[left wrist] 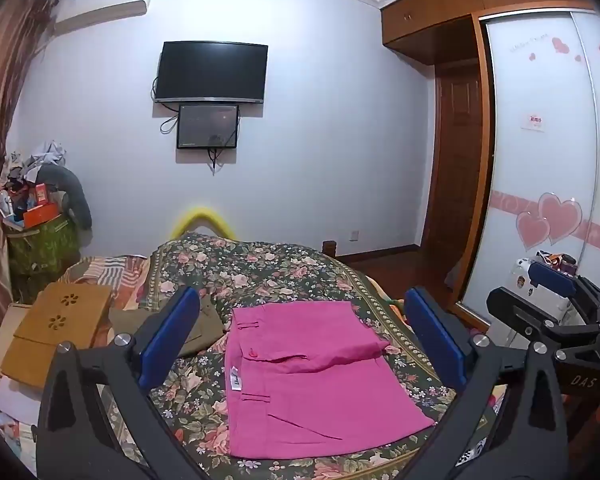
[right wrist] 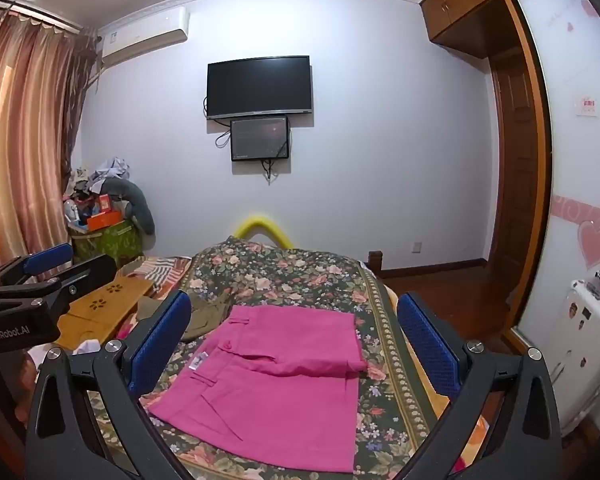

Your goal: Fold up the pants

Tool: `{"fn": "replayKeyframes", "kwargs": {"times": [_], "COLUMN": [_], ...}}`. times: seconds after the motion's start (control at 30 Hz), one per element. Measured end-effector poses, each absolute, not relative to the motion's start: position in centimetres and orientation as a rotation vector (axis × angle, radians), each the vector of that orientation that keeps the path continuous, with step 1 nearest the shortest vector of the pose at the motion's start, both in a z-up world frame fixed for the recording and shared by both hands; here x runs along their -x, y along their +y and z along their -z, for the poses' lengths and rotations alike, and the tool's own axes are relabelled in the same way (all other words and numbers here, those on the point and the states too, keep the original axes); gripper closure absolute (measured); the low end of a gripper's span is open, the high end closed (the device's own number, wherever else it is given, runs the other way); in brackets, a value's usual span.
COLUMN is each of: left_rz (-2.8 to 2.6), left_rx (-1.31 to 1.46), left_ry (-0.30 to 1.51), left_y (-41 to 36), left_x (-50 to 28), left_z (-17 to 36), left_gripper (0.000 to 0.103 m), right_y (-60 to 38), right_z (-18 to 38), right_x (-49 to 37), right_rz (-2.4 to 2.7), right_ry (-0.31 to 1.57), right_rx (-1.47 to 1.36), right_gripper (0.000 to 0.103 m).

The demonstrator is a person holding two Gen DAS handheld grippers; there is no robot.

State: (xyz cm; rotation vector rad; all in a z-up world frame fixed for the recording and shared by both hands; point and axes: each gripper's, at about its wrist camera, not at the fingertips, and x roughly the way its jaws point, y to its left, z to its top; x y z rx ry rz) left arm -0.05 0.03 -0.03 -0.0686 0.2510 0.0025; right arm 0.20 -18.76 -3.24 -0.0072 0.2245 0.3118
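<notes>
The left gripper [left wrist: 302, 334] hangs above the bed with its blue-padded fingers [left wrist: 170, 336] spread wide and nothing between them; the right gripper [right wrist: 294, 338] is held the same way, its fingers [right wrist: 160, 340] wide apart and bare. In the left wrist view the right gripper also shows at about 3 o'clock, and in the right wrist view the left gripper sits at about 9 o'clock, so the two are side by side and apart. Framed between each pair of fingers, toward 6 o'clock from the frame centre, lie the pink pants [left wrist: 312, 380] [right wrist: 276, 384], folded into a compact, roughly rectangular stack that rests flat on the floral bedspread [left wrist: 260, 272] [right wrist: 284, 276], with the waistband, belt loops and a small white label turned toward 9 o'clock. Neither gripper touches the fabric. Just beside the pants at about 10 o'clock lies an olive-green garment [left wrist: 204, 328] [right wrist: 208, 312], and farther toward 9 o'clock a wooden lap tray [left wrist: 60, 332] [right wrist: 104, 308] with flower cut-outs rests on the bed. On the far wall at 12 o'clock hang a dark television [left wrist: 211, 72] [right wrist: 259, 86] with a smaller screen [left wrist: 207, 127] [right wrist: 260, 139] directly below it. A wardrobe door with pink hearts [left wrist: 548, 184] [right wrist: 580, 200] fills the 3 o'clock side.
</notes>
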Motion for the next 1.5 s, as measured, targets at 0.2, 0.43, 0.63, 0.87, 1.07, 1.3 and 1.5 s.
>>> {"fn": "replayKeyframes", "kwargs": {"times": [0.2, 0.43, 0.63, 0.87, 1.07, 1.3, 1.5], "left_rz": [-0.009, -0.009, -0.018, -0.017, -0.016, -0.016, -0.013], "left_rx": [0.067, 0.058, 0.036, 0.035, 0.032, 0.029, 0.026], "left_ry": [0.254, 0.253, 0.254, 0.253, 0.255, 0.258, 0.257], "left_y": [0.4, 1.2, -0.2, -0.2, 0.0, -0.2, -0.1], "left_x": [0.1, 0.4, -0.2, -0.1, -0.4, -0.7, -0.6], "left_z": [-0.3, -0.6, 0.1, 0.3, 0.2, 0.2, 0.4], "left_gripper": [0.000, 0.000, 0.000, 0.000, 0.000, 0.000, 0.000], "right_y": [-18.8, -18.8, -19.0, -19.1, -19.0, -19.1, -19.0], "right_z": [3.2, 3.6, 3.5, 3.7, 3.8, 3.9, 3.9], "right_x": [-0.3, -0.4, -0.7, -1.0, -0.9, -0.9, -0.9], "right_rz": [-0.314, -0.315, -0.320, -0.323, -0.322, -0.323, -0.324], "right_ry": [0.228, 0.231, 0.244, 0.249, 0.250, 0.254, 0.254], "right_rx": [0.005, 0.000, -0.006, -0.009, -0.009, -0.009, -0.009], "right_gripper": [0.000, 0.000, 0.000, 0.000, 0.000, 0.000, 0.000]}}
